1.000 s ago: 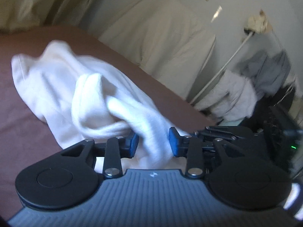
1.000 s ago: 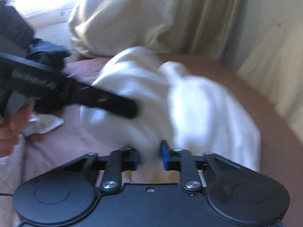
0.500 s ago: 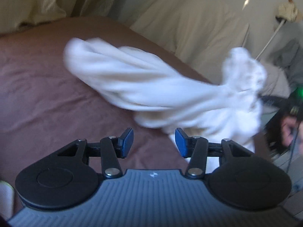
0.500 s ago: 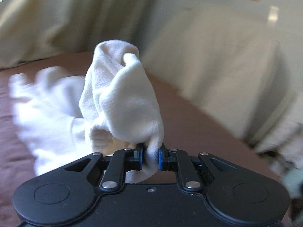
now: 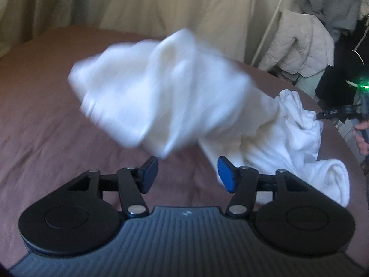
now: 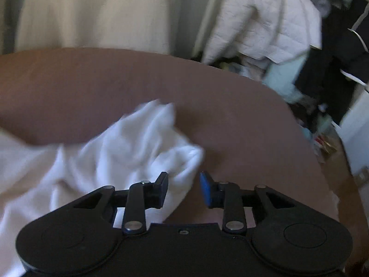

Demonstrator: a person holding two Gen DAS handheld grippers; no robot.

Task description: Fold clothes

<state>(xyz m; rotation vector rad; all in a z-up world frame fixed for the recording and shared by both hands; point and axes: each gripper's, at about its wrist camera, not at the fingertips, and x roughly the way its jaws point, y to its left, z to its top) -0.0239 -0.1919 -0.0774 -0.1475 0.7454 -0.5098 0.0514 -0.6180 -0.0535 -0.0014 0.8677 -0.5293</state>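
A white fleecy garment lies bunched and motion-blurred on the brown bed cover. My left gripper hovers just short of it, jaws opening, nothing between the blue pads. In the left wrist view the right gripper shows at the far right edge, at the garment's end, with a hand behind it. In the right wrist view the garment spreads left and ahead. My right gripper has its jaws opening; a fold of the cloth lies between them but the pads do not press it.
Beige curtains hang behind the bed. A quilted pale jacket and grey clothes hang on a rack at the right. Clutter lies on the floor beyond the bed's right edge. Bare brown cover stretches ahead.
The right gripper, shut on the white cloth half a second ago, has swung right and opened, letting the cloth drop. The left gripper's jaws have widened and the garment has shifted across the bed.
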